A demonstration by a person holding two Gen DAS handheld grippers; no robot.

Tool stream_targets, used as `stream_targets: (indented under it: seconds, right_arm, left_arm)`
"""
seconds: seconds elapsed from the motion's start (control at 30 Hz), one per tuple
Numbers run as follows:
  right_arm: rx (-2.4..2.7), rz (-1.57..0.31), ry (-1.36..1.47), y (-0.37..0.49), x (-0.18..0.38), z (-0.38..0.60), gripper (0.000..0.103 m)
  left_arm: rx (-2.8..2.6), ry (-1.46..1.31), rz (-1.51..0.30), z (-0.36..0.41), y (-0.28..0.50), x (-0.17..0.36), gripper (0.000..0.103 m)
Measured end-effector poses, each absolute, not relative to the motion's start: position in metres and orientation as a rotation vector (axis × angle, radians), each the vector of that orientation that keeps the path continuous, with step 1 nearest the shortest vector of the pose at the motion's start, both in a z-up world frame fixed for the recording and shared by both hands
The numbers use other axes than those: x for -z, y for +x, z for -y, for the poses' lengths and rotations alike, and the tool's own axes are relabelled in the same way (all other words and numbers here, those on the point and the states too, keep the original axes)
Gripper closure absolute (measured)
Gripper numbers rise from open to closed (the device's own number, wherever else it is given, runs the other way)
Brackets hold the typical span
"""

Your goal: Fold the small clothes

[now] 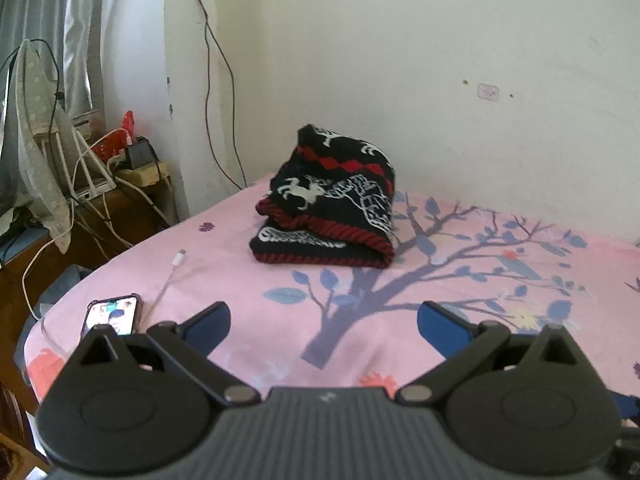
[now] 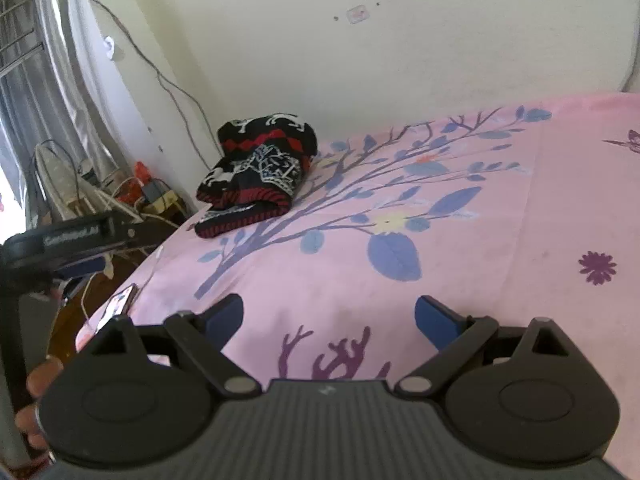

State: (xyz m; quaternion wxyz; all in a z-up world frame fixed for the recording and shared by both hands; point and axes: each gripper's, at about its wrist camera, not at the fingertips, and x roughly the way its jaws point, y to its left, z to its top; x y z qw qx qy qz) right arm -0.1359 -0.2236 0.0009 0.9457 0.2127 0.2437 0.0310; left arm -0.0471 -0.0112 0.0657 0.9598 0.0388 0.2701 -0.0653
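A folded dark knit garment [image 1: 326, 204] with red trim and white deer patterns lies on the pink bed sheet [image 1: 460, 312] near the far wall. The right wrist view shows the same garment [image 2: 256, 176] at the bed's far left corner. My left gripper [image 1: 324, 320] stands wide open over the sheet, well short of the garment, with nothing between its blue pads [image 1: 442, 326]. My right gripper [image 2: 329, 318] is also wide open above bare sheet and holds nothing. The left gripper's body shows at the left edge of the right wrist view.
A phone [image 1: 112, 314] with a lit screen and a white charging cable [image 1: 170, 276] lie near the bed's left edge. Beyond that edge stands a wooden side table [image 1: 120, 196] with chargers and tangled wires. A hand [image 2: 38, 384] shows at the lower left.
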Motion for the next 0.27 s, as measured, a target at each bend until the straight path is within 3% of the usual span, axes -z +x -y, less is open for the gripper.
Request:
stream_targets:
  seconds: [0.27]
  right_arm:
    - [-0.083,-0.489,0.417,-0.140,-0.001,0.222,0.013]
  left_arm:
    - [0.147,0.098,-0.529,0.024,-0.059,-0.068,0.000]
